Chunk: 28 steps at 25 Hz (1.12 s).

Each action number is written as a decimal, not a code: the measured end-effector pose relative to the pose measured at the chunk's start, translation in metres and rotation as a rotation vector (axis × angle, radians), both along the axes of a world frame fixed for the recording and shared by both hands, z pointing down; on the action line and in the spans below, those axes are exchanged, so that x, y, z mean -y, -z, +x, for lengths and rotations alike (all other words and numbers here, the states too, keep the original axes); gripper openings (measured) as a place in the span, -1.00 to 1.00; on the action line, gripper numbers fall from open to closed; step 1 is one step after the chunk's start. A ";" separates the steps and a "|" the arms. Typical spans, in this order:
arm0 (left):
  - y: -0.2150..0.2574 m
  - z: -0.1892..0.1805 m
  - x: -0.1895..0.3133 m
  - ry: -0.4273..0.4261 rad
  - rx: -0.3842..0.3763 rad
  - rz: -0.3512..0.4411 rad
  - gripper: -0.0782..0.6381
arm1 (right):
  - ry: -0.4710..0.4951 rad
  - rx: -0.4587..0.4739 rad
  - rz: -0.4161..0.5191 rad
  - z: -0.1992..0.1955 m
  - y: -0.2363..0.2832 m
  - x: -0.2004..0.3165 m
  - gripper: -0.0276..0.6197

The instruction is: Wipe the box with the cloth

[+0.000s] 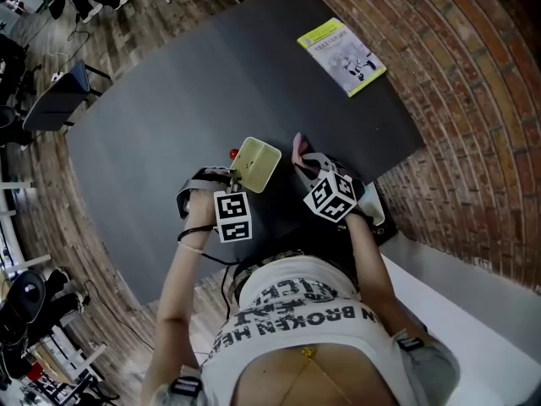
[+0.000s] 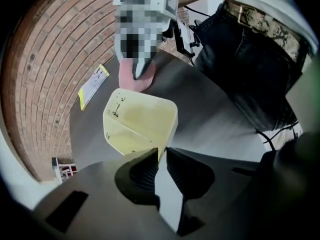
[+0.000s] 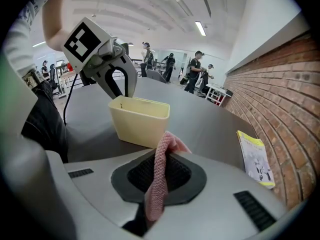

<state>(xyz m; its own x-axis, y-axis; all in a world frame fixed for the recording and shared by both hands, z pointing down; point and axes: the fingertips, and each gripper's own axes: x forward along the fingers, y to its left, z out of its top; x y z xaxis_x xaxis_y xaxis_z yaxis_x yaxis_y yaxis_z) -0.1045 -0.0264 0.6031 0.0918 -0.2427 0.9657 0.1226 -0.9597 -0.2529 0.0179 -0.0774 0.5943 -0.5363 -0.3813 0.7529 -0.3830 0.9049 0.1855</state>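
The left gripper (image 2: 161, 166) is clamping the yellow box's (image 2: 142, 121) near wall, apparently steadying it on the table (image 1: 211, 83), while the right gripper (image 3: 160, 171) is pinching the pink cloth (image 3: 165, 144) for wiping.

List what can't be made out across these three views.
- Booklet print: too small in head and right gripper views.
- Red item beside the box: head view, too small to identify.
- Cloth extent: right gripper view, right tongs cover the clamped part; head view shows a tip.
- Box floor: right gripper view, behind its near wall.
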 end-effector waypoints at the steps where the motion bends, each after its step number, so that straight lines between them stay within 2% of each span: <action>1: 0.001 0.002 -0.003 0.026 -0.016 -0.015 -0.63 | 0.004 0.004 0.000 0.000 0.000 0.001 -0.86; 6: 0.003 0.017 -0.014 0.172 -0.118 -0.084 -0.69 | 0.059 0.037 -0.008 -0.010 -0.001 0.007 -0.86; 9: 0.003 0.023 -0.015 0.217 -0.162 -0.105 -0.70 | 0.130 0.034 -0.006 -0.022 -0.002 0.012 -0.86; 17: 0.005 0.027 -0.014 0.198 -0.182 -0.129 -0.70 | 0.248 -0.018 0.003 -0.041 -0.012 0.030 -0.86; 28: 0.005 0.029 -0.016 0.167 -0.183 -0.142 -0.71 | 0.393 -0.110 0.088 -0.060 -0.017 0.037 -0.86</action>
